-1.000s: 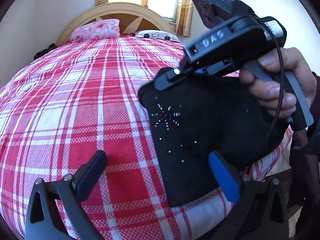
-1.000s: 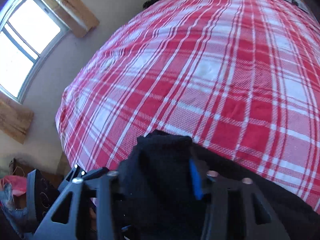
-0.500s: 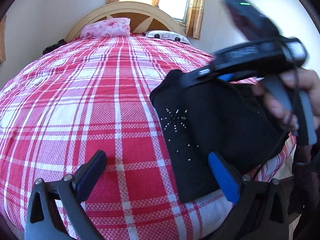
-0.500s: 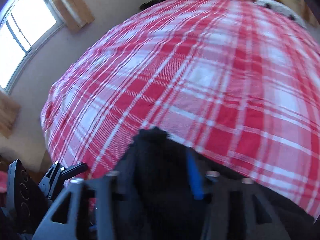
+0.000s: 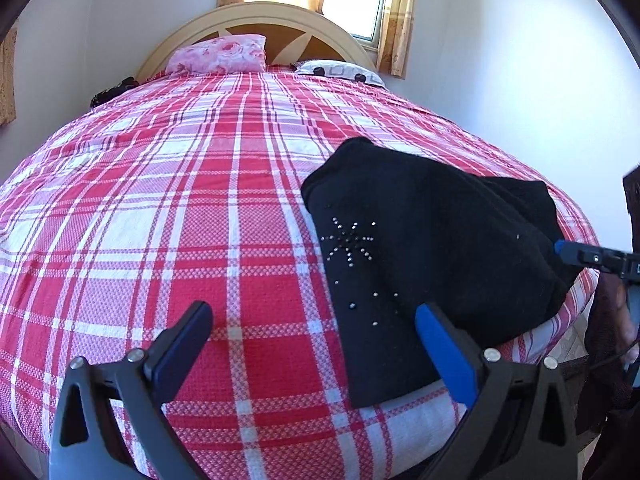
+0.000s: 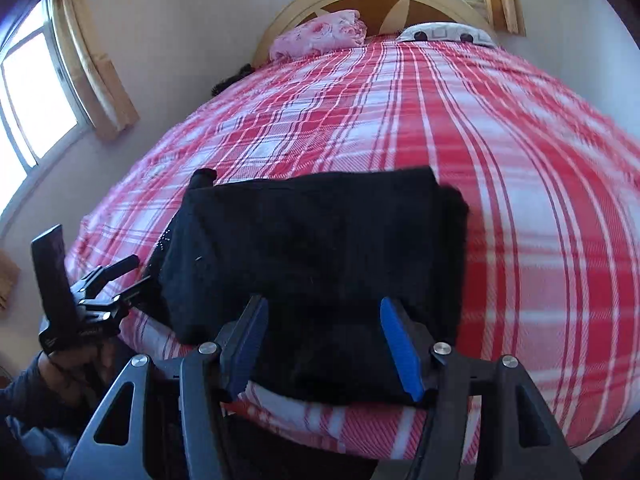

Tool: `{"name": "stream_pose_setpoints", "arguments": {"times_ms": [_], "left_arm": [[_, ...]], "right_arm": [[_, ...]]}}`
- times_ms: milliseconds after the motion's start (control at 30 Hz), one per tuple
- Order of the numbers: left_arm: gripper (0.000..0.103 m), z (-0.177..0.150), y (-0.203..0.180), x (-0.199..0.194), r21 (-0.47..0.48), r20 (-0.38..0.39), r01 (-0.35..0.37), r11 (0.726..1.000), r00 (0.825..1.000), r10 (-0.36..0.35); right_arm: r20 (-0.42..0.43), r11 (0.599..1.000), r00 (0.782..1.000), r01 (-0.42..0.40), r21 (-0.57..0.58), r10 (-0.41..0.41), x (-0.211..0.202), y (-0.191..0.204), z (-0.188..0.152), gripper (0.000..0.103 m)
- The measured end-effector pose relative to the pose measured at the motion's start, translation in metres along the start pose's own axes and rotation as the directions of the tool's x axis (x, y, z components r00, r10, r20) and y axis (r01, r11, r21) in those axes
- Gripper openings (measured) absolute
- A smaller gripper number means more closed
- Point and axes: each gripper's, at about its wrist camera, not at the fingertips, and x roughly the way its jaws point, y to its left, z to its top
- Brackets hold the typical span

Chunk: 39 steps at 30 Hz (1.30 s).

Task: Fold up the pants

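Folded black knit pants [image 5: 432, 248] (studded starburst) on plaid bedspread [image 5: 180, 216], left gripper [image 5: 312, 340], right gripper [image 6: 324, 340], both wide open, empty

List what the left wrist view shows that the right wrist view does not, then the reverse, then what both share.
Only the left wrist view shows the rhinestone starburst on the black pants clearly, with the left gripper open above the plaid bedspread.

Only the right wrist view shows the side window and the right gripper open around the folded pants' near edge.

Both show the pants lying folded, the pink pillow and the headboard.
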Motion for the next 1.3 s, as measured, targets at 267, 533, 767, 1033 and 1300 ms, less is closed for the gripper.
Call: {"name": "stream_pose_setpoints", "arguments": {"times_ms": [267,533,767,1033,1300], "left_arm": [[0.103,0.013,0.002,-0.007,-0.01,0.026,0.056,0.998,0.998,-0.056],[0.103,0.024,0.006,0.011,-0.069,0.0,0.136,0.988,0.991,-0.136],[0.103,0.018,-0.018,0.026,0.045,-0.061,0.072,0.996,0.996,-0.069],[0.103,0.007,-0.02,0.023,0.093,-0.045,0.045,0.995,0.998,-0.041],[0.103,0.023,-0.004,0.014,-0.013,0.011,0.076,0.997,0.997,-0.076]], "right_arm": [[0.138,0.998,0.99,-0.022,-0.058,0.03,-0.013,0.002,-0.01,0.06],[0.14,0.98,0.988,0.042,0.193,-0.07,-0.016,-0.056,0.005,0.061],[0.259,0.983,0.966,-0.021,0.184,-0.027,-0.03,-0.041,0.011,0.061],[0.121,0.999,0.992,-0.029,0.043,0.024,0.022,0.004,0.042,0.058],[0.195,0.985,0.981,-0.037,0.17,0.003,-0.008,-0.041,0.032,0.059]]}}
